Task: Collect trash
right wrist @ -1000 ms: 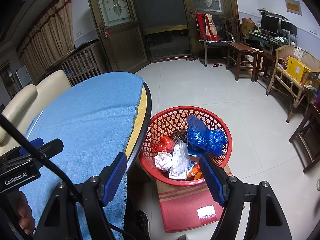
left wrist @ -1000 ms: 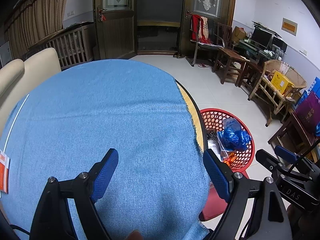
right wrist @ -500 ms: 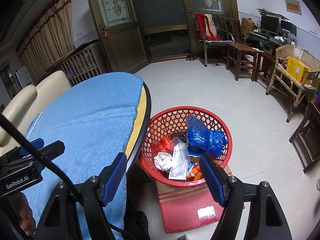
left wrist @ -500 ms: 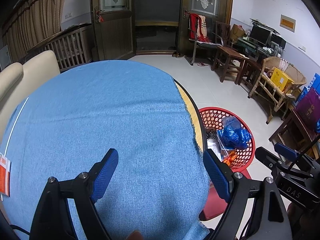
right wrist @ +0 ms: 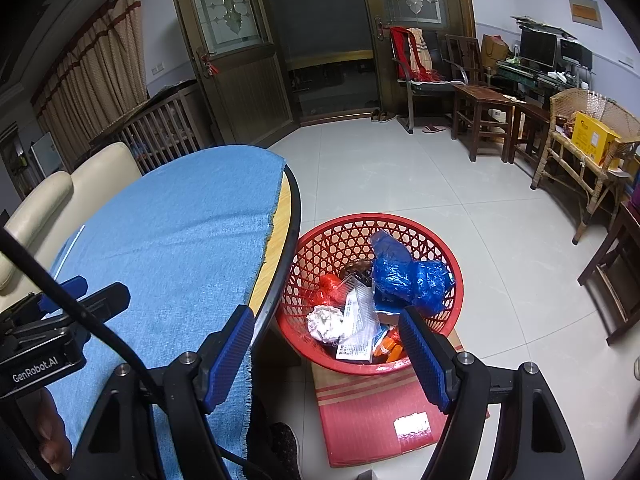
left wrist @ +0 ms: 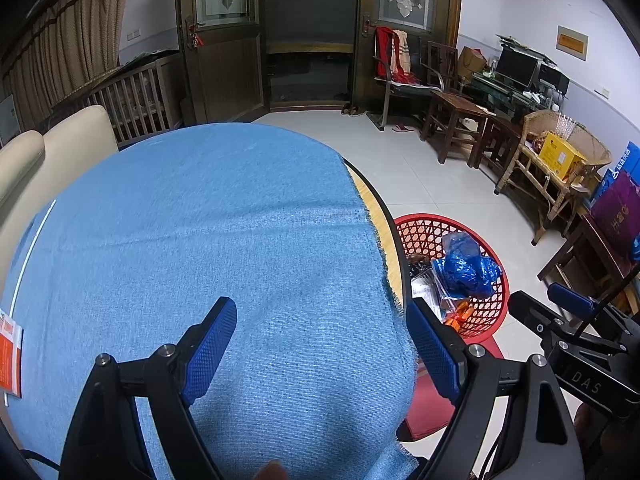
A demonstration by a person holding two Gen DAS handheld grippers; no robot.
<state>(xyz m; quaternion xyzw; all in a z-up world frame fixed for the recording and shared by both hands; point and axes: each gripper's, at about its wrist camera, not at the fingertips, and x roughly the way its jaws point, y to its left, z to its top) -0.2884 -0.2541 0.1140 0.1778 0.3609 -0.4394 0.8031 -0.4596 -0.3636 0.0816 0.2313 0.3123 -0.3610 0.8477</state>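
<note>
A red plastic basket (right wrist: 448, 264) sits on a red box on the floor beside the table; it also shows in the left wrist view (left wrist: 416, 228). It holds a blue plastic bag (right wrist: 408, 276), a crumpled white paper (right wrist: 324, 322), clear wrappers and orange packets. My left gripper (left wrist: 320, 344) is open and empty above the blue tablecloth (left wrist: 200, 240). My right gripper (right wrist: 326, 348) is open and empty above the basket's near rim. An orange and white packet (left wrist: 10, 354) lies at the table's left edge.
The round table has a bare wooden rim (right wrist: 282, 216) next to the basket. A cream sofa (left wrist: 48, 148) stands behind the table. Wooden chairs (right wrist: 480, 108), a wicker bench (right wrist: 580, 152) and a desk with a monitor line the right wall.
The left wrist view has shifted slightly, so the table and basket sit a little lower. Both grippers stay open and empty.
</note>
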